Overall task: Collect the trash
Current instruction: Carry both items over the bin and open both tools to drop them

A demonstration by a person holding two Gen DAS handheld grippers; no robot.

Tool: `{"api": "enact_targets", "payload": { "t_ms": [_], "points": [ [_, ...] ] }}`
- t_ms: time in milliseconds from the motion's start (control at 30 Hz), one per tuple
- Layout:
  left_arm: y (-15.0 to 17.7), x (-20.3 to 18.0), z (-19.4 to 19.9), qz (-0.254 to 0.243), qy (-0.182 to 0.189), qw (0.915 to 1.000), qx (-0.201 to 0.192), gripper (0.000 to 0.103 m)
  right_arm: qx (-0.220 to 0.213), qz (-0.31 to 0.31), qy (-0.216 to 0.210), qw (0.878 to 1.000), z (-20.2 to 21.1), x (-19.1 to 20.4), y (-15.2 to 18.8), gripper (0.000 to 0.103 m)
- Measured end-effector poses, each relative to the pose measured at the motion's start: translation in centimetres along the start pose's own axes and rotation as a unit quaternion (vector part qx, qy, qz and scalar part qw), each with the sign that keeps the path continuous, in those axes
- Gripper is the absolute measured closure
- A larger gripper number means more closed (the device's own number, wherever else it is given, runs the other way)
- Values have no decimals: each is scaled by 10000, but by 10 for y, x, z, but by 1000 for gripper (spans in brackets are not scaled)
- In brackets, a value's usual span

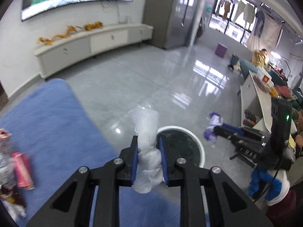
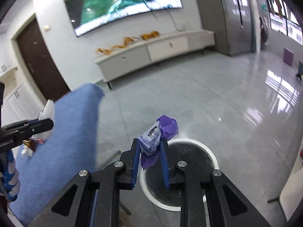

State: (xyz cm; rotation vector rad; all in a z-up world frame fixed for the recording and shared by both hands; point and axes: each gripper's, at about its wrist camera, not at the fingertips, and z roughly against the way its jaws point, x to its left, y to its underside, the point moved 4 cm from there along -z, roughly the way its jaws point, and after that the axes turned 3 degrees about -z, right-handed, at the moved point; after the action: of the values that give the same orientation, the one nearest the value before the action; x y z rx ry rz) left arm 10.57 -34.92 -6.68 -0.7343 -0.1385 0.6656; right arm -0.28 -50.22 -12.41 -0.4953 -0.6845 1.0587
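Left wrist view, left gripper (image 1: 148, 141) clamped on crumpled white tissue (image 1: 146, 132) just beside the white-rimmed bin (image 1: 197, 141), blue cloth (image 1: 47, 123) left of bin, right wrist view, right gripper (image 2: 150, 143) clamped on purple wrapper (image 2: 161, 134) over the bin's (image 2: 212, 155) near rim

From my left wrist camera the pile of wrappers (image 1: 13, 168) at the frame's left edge is smeared and cut off; I can't tell what each piece is. My left gripper (image 1: 147, 143) hides the near part of the bin (image 1: 200, 147). From the right wrist camera, my right gripper (image 2: 150, 145) covers the bin's (image 2: 213, 158) middle
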Motion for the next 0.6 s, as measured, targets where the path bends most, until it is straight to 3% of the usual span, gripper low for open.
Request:
{"api": "enact_targets", "payload": {
  "t_ms": [200,300,400,433,600],
  "points": [
    [-16,-37,-64,-18,315,9989,342,80,272,-163,254,9992,-31,-28,-4,80],
    [-21,-46,-90,152,561,9972,480,71,366,-227,323,9986,-43,-40,-4,77],
    [-23,-52,-115,408,807,9940,618,54,432,-362,482,9973,-49,-52,0,61],
    [-23,-52,-121,485,859,9930,644,52,420,-415,507,9970,-46,-55,4,52],
    [-15,-53,-126,531,952,9918,671,52,304,-612,563,9961,-28,-61,12,49]
  ]
}}
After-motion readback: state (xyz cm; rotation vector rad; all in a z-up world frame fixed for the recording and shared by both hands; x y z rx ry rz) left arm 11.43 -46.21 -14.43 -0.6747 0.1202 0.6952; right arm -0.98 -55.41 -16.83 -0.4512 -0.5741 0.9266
